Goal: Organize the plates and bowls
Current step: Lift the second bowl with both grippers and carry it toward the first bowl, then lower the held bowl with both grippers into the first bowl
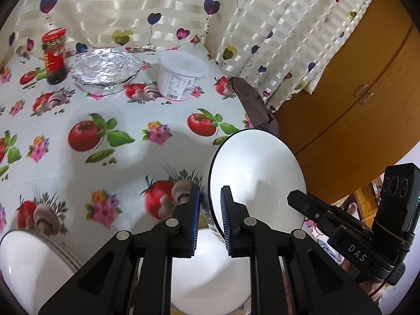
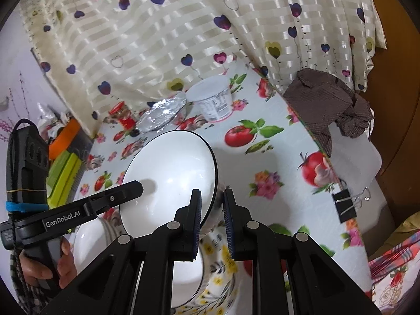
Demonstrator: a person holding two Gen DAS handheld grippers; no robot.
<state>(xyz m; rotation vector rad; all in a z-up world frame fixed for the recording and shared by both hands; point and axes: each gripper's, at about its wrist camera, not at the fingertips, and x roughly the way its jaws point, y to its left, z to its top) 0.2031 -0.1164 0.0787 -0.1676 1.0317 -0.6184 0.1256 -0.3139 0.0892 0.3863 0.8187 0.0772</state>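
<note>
Left gripper [image 1: 210, 197] and right gripper [image 2: 212, 199] each clamp opposite rims of the white bowl [image 1: 260, 173], sharing its weight above the bench [image 1: 78, 105].

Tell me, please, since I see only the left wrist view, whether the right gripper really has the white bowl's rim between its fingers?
Observer: Yes. In the right wrist view the right gripper is closed on the rim of the white bowl, one finger inside and one outside.
Operator: Thank you. Is anything near the table's edge on that side?
Observer: A black binder clip is clamped on the edge of the tablecloth, to the right of that gripper and apart from the bowl.
</note>
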